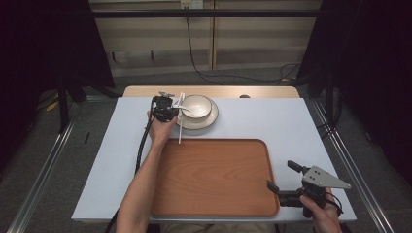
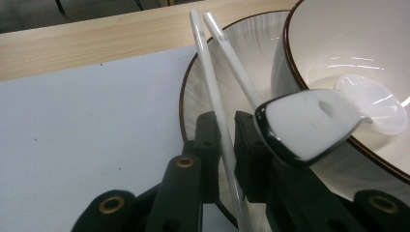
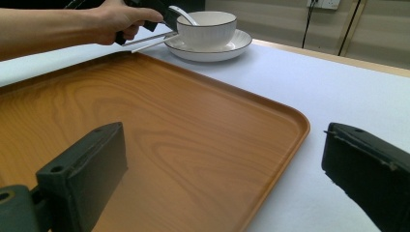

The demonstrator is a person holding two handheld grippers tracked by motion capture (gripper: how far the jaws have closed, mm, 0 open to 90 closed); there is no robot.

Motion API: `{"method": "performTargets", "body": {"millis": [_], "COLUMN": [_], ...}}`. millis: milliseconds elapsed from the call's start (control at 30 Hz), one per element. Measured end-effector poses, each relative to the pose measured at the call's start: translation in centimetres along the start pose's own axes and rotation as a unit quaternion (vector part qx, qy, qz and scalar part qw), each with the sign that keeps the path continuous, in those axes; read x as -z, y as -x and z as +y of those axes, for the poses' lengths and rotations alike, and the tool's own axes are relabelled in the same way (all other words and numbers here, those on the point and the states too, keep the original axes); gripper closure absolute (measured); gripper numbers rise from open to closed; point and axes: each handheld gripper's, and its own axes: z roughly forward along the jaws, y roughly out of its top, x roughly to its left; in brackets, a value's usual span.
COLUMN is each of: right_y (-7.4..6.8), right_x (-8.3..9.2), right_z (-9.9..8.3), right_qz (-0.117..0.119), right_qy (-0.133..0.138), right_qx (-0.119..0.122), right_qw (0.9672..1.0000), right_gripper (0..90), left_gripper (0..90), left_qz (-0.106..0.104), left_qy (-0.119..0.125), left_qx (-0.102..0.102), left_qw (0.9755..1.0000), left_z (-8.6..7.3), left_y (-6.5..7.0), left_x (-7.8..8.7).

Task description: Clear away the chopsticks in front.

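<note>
Table (image 1: 291, 126): held tray (image 1: 214, 177), plate (image 1: 212, 118), bowl (image 1: 197, 106).
Left gripper (image 2: 225, 145): clenched on chopsticks (image 2: 212, 92).
Right gripper (image 1: 282, 175): released, beside tray.

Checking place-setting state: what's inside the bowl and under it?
Inside the bowl: a white spoon, handle leaning over the rim. Under it: a plate. The plate's centre is covered by the bowl, so can't be checked.

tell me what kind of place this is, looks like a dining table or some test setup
Most likely a recording or test setup, not a dining room. The table stands between dark curtains on a metal frame, with cables trailing over the floor. The bowl and wooden tray look like props.
</note>
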Motion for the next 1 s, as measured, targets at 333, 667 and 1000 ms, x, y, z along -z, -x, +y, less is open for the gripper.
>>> {"method": "performTargets", "body": {"millis": [333,667,1000], "right_y": [0.07,0.08,0.11], "right_x": [-0.04,-0.03,0.05], "right_z": [-0.02,-0.02,0.0], "right_qz": [0.002,0.0,-0.001], "right_qy": [0.0,0.0,0.003], "right_qx": [0.0,-0.002,-0.001], "right_qw": [1.0,1.0,1.0], "right_gripper": [2.0,2.0,2.0], "left_gripper": [80.8,82.9,83.1], "left_qz": [0.002,-0.004,-0.019], "left_qy": [-0.012,-0.018,-0.007], "left_qx": [0.012,0.004,0.022], "left_qw": [0.9999,0.9998,0.9995], "left_z": [0.15,0.23,0.27], "left_y": [0.31,0.1,0.21], "left_x": [-0.34,-0.11,0.09]}}
